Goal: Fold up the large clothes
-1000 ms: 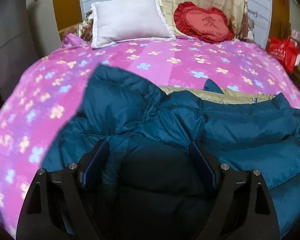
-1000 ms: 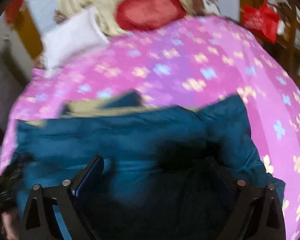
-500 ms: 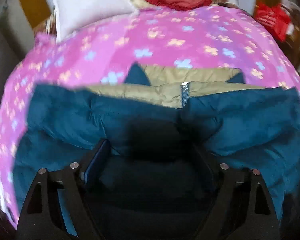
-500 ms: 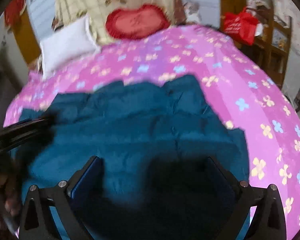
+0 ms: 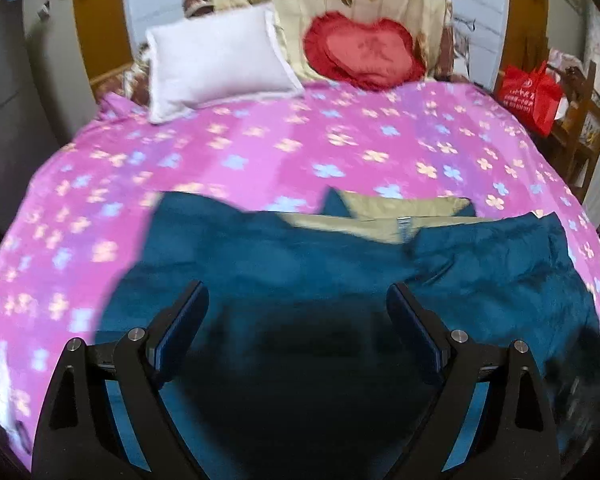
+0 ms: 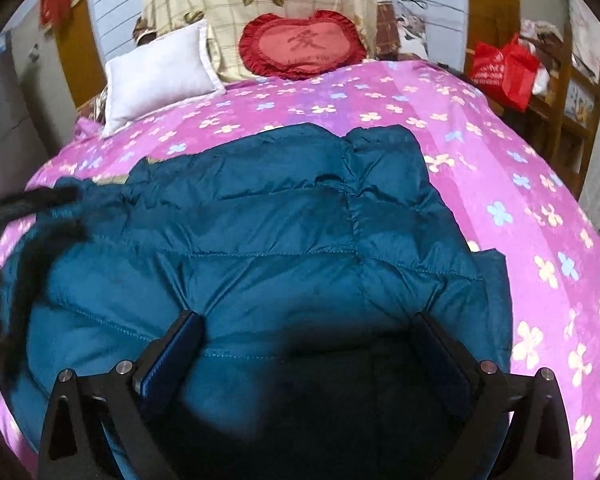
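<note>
Fingers (image 5: 180, 322) on your left gripper (image 5: 298, 308) and right gripper (image 6: 306, 338) are spread wide, empty, over the teal jacket (image 6: 284, 236) on the bed (image 6: 500, 168).

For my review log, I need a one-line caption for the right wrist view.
Open right gripper poised over a teal quilted jacket spread on a pink floral bedspread.

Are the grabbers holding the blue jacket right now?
No. The left gripper and right gripper are both open above the jacket, holding nothing.
</note>
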`<state>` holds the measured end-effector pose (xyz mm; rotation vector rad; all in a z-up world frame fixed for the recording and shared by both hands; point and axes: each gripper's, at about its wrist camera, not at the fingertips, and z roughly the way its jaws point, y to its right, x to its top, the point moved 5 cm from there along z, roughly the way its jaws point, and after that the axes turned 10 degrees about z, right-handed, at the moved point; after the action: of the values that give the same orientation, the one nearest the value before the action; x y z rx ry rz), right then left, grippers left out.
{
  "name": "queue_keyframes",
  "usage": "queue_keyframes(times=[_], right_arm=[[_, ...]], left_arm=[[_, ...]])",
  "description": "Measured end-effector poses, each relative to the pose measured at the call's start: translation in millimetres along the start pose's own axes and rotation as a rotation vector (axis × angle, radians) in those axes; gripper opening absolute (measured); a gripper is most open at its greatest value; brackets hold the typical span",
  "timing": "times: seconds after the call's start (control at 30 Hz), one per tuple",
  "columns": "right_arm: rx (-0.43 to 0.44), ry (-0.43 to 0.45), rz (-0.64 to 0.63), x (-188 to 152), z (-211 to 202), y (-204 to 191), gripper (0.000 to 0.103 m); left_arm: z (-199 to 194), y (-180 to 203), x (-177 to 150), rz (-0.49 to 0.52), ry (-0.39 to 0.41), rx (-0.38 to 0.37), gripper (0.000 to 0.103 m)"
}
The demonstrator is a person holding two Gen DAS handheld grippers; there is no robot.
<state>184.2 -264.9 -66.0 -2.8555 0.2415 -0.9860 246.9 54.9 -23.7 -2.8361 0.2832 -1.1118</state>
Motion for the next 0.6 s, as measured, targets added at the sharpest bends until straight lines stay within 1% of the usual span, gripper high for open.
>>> queue_keyframes(times=[0.07, 0.17, 0.23, 0.3, 0.33, 0.4, 0.43, 0.53, 0.6], right_arm=[[-0.016, 0.028, 0.008, 2.1, -10.0, 1.0, 0.103], [0.029, 0.095, 0.018, 2.1, -40.9, 0.5, 0.103], [0.06, 0.121, 0.02, -5.4, -62.1, 3.2, 0.103], [0.072, 0.145, 0.006, -16.4, -75.5, 7.2, 0.103], [0.048, 0.157, -0.004, -22.6, -78.6, 12.1, 0.103], [-0.01, 0.161, -0.011, -30.6, -78.6, 23.0, 0.103], [-0.019, 0.164, 0.003, -32.2, -78.8, 29.6, 0.103], [0.024, 0.192, 0.084, -29.8, -83.8, 53.7, 0.103], [0.023, 0.199, 0.119, -28.3, -83.3, 69.0, 0.103]], left_arm=[[-16.5, -32.9, -19.1, -0.028, 0.025, 0.022, 0.091], [-34.4, -94.9, -63.8, -0.106, 0.048, 0.059, 0.091], [-33.2, -119.9, -86.6, -0.147, 0.022, 0.06, 0.091], [-28.9, -144.3, -112.5, -0.196, -0.022, 0.036, 0.091], [-27.8, -152.2, -122.2, -0.218, -0.03, 0.018, 0.091], [-27.3, -156.5, -130.9, -0.237, -0.03, -0.018, 0.091], [-27.6, -156.0, -132.8, -0.242, -0.03, -0.029, 0.091], [-21.1, -149.3, -125.4, -0.238, -0.034, -0.055, 0.091], [-14.8, -147.1, -116.8, -0.227, -0.045, -0.067, 0.091]])
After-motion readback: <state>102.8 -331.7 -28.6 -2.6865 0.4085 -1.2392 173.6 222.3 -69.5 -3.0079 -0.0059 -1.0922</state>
